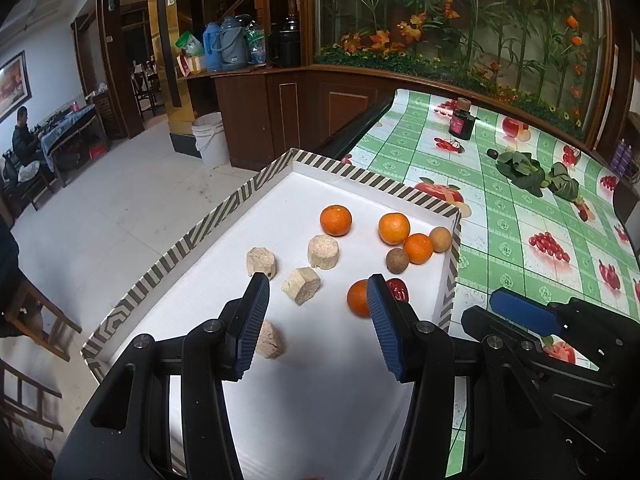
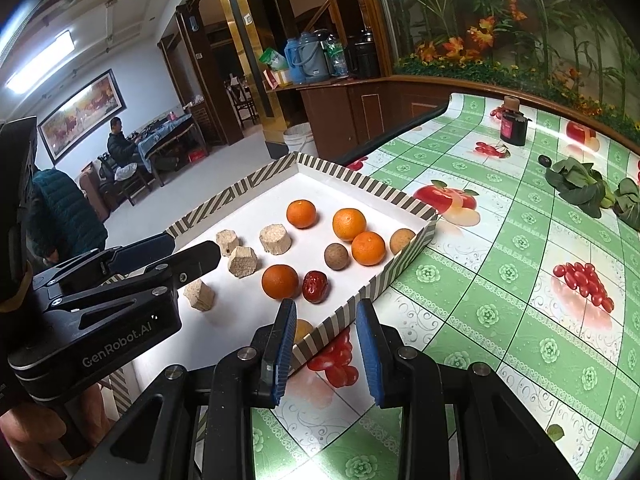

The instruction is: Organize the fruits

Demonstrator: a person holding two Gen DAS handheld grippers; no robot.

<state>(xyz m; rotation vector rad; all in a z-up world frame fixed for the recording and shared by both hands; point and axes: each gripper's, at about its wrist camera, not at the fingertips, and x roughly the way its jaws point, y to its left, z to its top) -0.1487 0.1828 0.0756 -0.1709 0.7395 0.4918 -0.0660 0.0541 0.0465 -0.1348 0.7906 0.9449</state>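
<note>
A white tray with a striped rim (image 1: 224, 208) (image 2: 404, 200) holds several oranges (image 1: 335, 220) (image 2: 301, 213), two brown round fruits (image 1: 397, 260) (image 2: 336, 256), a red date (image 1: 400, 290) (image 2: 315, 287) and several beige corn-cob chunks (image 1: 301, 285) (image 2: 242, 261). My left gripper (image 1: 318, 284) is open and empty above the tray, with a chunk and an orange (image 1: 357, 298) beyond its fingers. My right gripper (image 2: 326, 310) is open and empty over the tray's near right rim. A small orange fruit (image 2: 303, 329) lies behind its left finger (image 2: 282, 354).
The table has a green checked fruit-print cloth (image 2: 500, 280). A dark jar with a cork lid (image 1: 462, 120) (image 2: 513, 125) and leafy greens (image 1: 520, 168) (image 2: 580, 182) lie at the far side. The tray overhangs the table's left edge above the floor.
</note>
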